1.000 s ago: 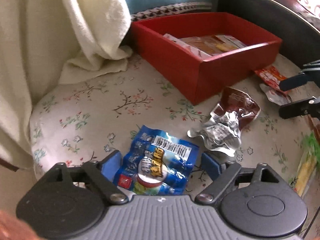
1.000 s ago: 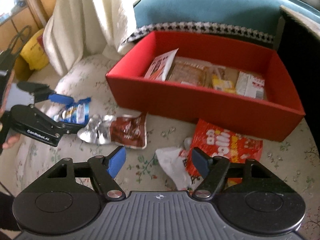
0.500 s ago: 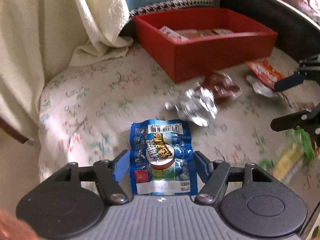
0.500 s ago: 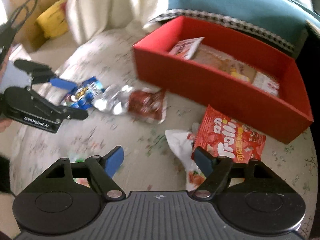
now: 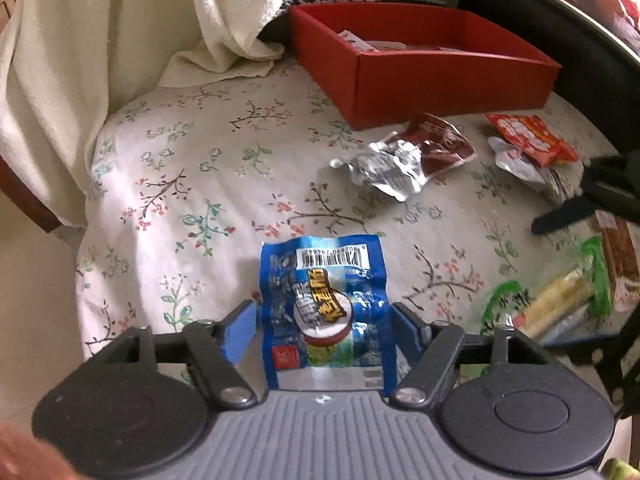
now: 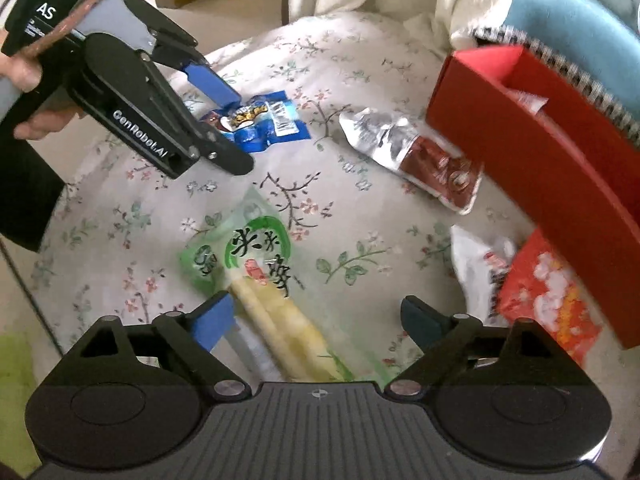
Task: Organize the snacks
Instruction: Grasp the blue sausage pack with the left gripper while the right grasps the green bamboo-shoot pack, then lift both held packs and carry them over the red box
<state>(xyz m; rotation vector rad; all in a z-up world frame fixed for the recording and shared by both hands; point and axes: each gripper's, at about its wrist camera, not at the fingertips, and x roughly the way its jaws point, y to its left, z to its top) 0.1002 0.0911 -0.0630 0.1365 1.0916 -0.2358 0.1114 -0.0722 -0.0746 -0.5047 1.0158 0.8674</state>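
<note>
A blue snack packet (image 5: 326,312) lies flat on the floral cloth between the open fingers of my left gripper (image 5: 324,330); it also shows in the right wrist view (image 6: 260,122) under the left gripper (image 6: 230,128). A green packet with yellow sticks (image 6: 256,276) lies between the open fingers of my right gripper (image 6: 316,320); it also shows in the left wrist view (image 5: 556,304). The red box (image 5: 420,76) holds several snacks at the back and shows in the right wrist view (image 6: 552,168).
A silver-and-brown packet (image 5: 408,160) lies in front of the box, also in the right wrist view (image 6: 416,156). A red packet (image 6: 548,300) and a white wrapper (image 6: 476,264) lie by the box's near wall. A cream towel (image 5: 100,40) hangs at the left.
The right gripper swung left, from over the red packet and white wrapper to over the green packet. The left gripper pulled back slightly, its fingers still either side of the blue packet.
</note>
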